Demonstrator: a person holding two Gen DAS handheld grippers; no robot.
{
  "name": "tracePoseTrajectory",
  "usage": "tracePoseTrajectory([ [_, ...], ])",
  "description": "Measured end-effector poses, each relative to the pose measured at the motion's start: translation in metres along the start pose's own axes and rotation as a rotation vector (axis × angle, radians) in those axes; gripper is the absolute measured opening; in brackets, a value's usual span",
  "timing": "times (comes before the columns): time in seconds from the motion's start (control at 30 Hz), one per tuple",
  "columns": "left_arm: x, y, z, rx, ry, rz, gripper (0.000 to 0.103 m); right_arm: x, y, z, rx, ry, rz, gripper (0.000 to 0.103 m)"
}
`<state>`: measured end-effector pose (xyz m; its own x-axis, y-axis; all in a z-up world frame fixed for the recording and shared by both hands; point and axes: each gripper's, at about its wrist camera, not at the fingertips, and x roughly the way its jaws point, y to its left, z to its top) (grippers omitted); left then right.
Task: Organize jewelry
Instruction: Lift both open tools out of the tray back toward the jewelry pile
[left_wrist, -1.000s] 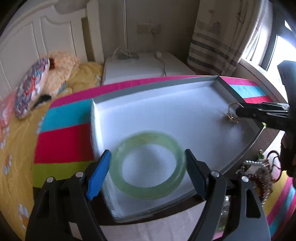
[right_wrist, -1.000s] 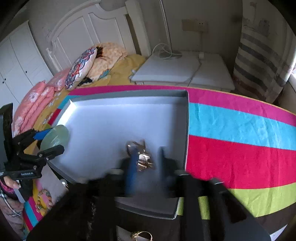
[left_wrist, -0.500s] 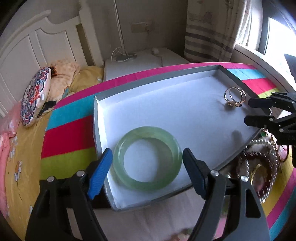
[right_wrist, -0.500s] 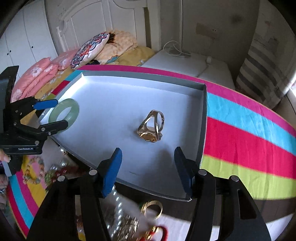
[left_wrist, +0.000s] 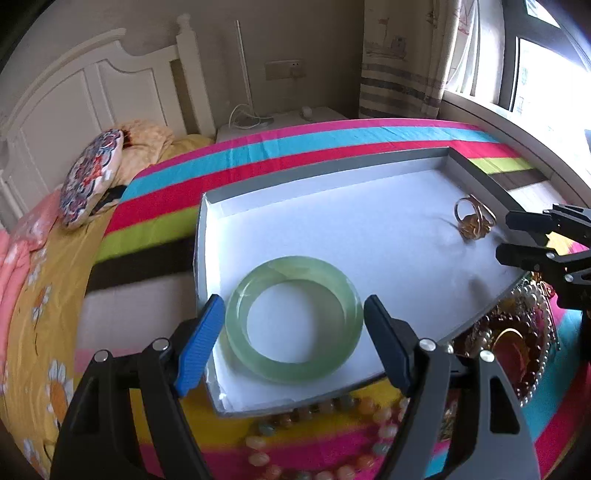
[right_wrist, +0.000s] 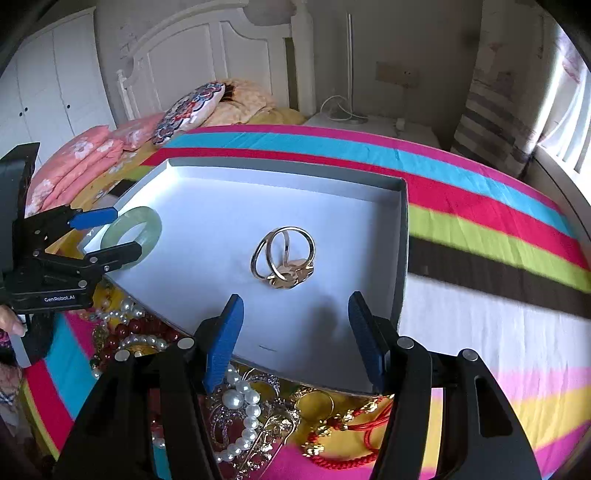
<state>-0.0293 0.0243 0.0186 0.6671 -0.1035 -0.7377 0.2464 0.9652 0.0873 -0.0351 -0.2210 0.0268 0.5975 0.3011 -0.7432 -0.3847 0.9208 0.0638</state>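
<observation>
A home bedroom.
A white panelled headboard stood behind a bed spread with a striped cover, with a patterned pillow and pink pillows at its head, a white wardrobe, a bedside cabinet and a striped curtain by the window.

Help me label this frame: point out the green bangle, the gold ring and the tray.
bangle (left_wrist: 345, 291): left wrist view, on its right band.
ring (right_wrist: 291, 254): right wrist view, on its middle bar.
tray (right_wrist: 207, 236): right wrist view, on its bare white floor.
</observation>
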Motion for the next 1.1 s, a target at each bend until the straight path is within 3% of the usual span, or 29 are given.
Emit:
tracePoseTrajectory([
  [0.23, -0.039, -0.020, -0.042, -0.010, -0.009, 0.011, 0.077, -0.032, 0.015, -0.038, -0.020, -0.006, 0.008, 0.057],
  [0.5, -0.056, -0.032, -0.058, -0.009, -0.015, 0.014, 0.077, -0.047, 0.019, -0.053, -0.029, -0.005, 0.025, 0.057],
  [0.6, -0.065, -0.029, -0.062, -0.031, -0.038, -0.005, 0.081, -0.061, 0.012, -0.056, -0.013, -0.040, 0.089, 0.071],
  [0.63, -0.077, -0.027, -0.068, -0.046, -0.082, -0.022, 0.085, -0.073, 0.008, -0.059, -0.006, -0.077, 0.076, 0.080],
  [0.67, -0.089, -0.025, -0.073, -0.056, -0.131, -0.021, 0.095, -0.084, 0.004, -0.063, -0.002, -0.103, 0.071, 0.082],
  [0.7, -0.100, -0.026, -0.079, -0.062, -0.175, -0.007, 0.101, -0.095, -0.001, -0.067, 0.004, -0.126, 0.066, 0.083],
  [0.8, -0.133, -0.019, -0.098, -0.077, -0.282, 0.011, 0.101, -0.128, -0.027, -0.083, 0.067, -0.193, 0.048, 0.084],
  [0.97, -0.148, 0.002, -0.121, -0.156, -0.283, 0.005, 0.101, -0.137, -0.047, -0.117, 0.091, -0.129, -0.004, 0.083],
  [1.1, -0.145, 0.008, -0.143, -0.183, -0.237, -0.003, 0.101, -0.120, -0.046, -0.129, 0.092, -0.067, -0.003, 0.067],
])
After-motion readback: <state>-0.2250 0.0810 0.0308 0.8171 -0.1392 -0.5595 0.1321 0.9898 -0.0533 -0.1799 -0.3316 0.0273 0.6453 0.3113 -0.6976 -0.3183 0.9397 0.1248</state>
